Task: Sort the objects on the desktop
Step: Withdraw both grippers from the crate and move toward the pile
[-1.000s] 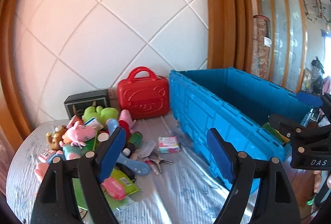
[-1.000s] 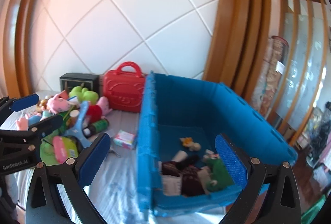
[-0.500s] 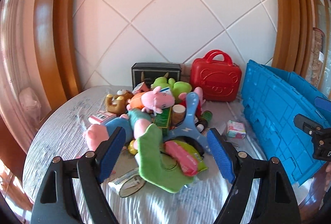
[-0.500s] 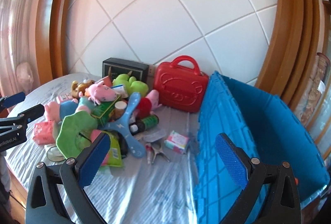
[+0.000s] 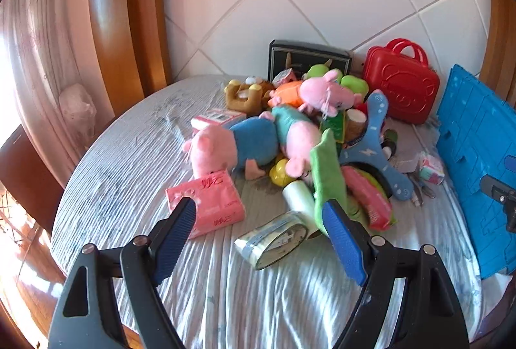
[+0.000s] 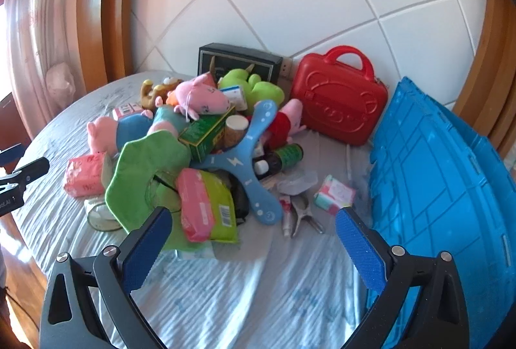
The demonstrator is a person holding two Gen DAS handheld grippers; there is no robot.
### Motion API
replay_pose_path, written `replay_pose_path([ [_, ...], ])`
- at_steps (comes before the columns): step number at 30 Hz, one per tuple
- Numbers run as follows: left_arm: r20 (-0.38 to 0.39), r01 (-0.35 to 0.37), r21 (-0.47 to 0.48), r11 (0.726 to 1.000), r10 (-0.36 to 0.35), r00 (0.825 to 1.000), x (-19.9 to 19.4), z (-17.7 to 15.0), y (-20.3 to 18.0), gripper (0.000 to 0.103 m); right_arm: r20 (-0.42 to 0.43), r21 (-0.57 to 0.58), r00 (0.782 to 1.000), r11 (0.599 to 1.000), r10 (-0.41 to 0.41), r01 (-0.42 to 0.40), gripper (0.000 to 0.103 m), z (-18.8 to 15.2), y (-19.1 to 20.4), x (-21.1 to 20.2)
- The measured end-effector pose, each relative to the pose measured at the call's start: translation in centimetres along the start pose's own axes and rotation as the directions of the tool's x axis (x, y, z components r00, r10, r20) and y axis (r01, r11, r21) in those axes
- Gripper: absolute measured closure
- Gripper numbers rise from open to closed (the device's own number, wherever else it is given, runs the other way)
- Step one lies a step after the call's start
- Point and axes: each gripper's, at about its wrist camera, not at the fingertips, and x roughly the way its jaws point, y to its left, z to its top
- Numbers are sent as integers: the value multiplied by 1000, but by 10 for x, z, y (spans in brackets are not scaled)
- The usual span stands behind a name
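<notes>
A heap of toys and small goods lies on the round table: pink pig plushes (image 5: 325,92) (image 6: 201,97), a green plush mat (image 6: 142,178), a blue boomerang (image 6: 248,155), a pink tissue pack (image 5: 209,204), a clear tape roll (image 5: 274,241). My left gripper (image 5: 261,236) is open and empty, hovering just before the tissue pack and tape roll. My right gripper (image 6: 254,247) is open and empty above the cloth, in front of the heap. The blue crate (image 6: 435,174) stands at the right.
A red toy suitcase (image 6: 338,104) and a black box (image 6: 238,62) stand against the tiled wall behind the heap. A small tissue packet (image 6: 335,194) and nail clippers (image 6: 303,216) lie beside the crate. The table edge curves close on the left.
Both grippers have swung left, away from the blue crate and toward the heap. The left one has come down closer to the tissue pack and tape roll. Both stay open.
</notes>
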Motion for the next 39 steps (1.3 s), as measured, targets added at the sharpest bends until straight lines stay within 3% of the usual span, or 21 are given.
replay_pose_path([
  [8, -185, -4, -5, 1000, 3, 983, 72, -41, 18, 22, -168, 31, 984, 998, 64, -59, 0, -27, 18, 72],
  [16, -253, 42, 13, 999, -38, 967, 127, -55, 11, 22, -251, 30, 964, 996, 91, -86, 0, -46, 38, 104],
  [18, -262, 53, 12, 999, -48, 964, 139, -57, 11, 35, -252, 29, 961, 994, 112, -108, 0, -47, 46, 104],
  [19, -275, 64, 4, 998, -61, 960, 144, -58, 13, 58, -250, 29, 960, 992, 124, -121, 0, -46, 51, 105],
  [21, -266, 62, -18, 998, -65, 962, 144, -58, 20, 61, -240, 19, 959, 989, 150, -150, 0, -42, 63, 103],
  [23, -246, 25, -24, 999, -30, 969, 137, -56, 31, 83, -226, 4, 958, 984, 175, -178, 0, -36, 77, 100],
  [27, -236, -40, -53, 998, 26, 971, 119, -54, 67, 86, -192, -17, 952, 969, 240, -248, 0, -23, 108, 94],
  [32, -205, -127, -94, 987, 106, 973, 95, -49, 120, 87, -159, -66, 927, 933, 340, -353, 0, -6, 158, 88],
  [35, -217, -119, -155, 981, 84, 973, 91, -41, 146, 86, -167, -95, 913, 916, 371, -390, 0, -4, 189, 88],
  [37, -291, -98, -230, 968, 28, 956, 104, -41, 162, 86, -185, -106, 902, 904, 390, -413, 0, -6, 205, 91],
  [39, -321, -161, -214, 963, 87, 943, 112, -44, 167, 86, -217, -119, 891, 895, 398, -429, 0, -8, 223, 97],
])
